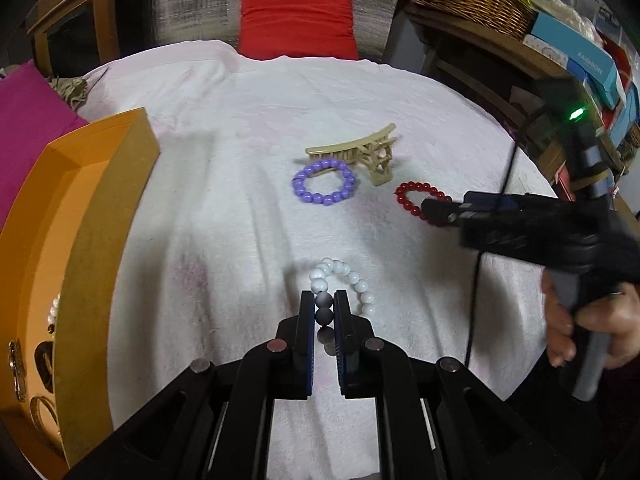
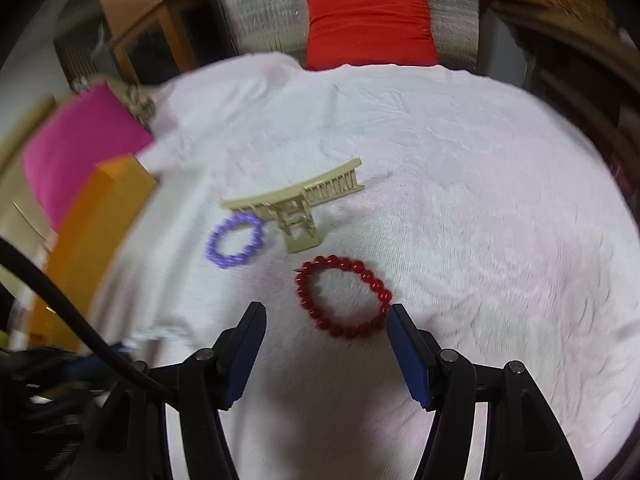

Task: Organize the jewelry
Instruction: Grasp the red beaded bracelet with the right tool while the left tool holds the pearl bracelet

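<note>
My left gripper (image 1: 324,300) is shut on a white and grey bead bracelet (image 1: 352,280) just above the white cloth. A purple bead bracelet (image 1: 324,182) lies further out, touching a beige hair claw clip (image 1: 360,152). A red bead bracelet (image 1: 412,196) lies to the right, with my right gripper (image 1: 434,210) over its near side. In the right wrist view my right gripper (image 2: 326,312) is open, its fingers either side of the red bracelet (image 2: 340,300), the right finger touching it. The purple bracelet (image 2: 236,240) and the clip (image 2: 296,208) lie beyond.
An open orange jewelry box (image 1: 100,216) stands at the left edge with a few pieces inside, and shows blurred in the right wrist view (image 2: 96,232). A pink cushion (image 1: 24,128) lies behind it. A red cushion (image 1: 298,20) is at the far edge. Cluttered shelves (image 1: 540,32) stand right.
</note>
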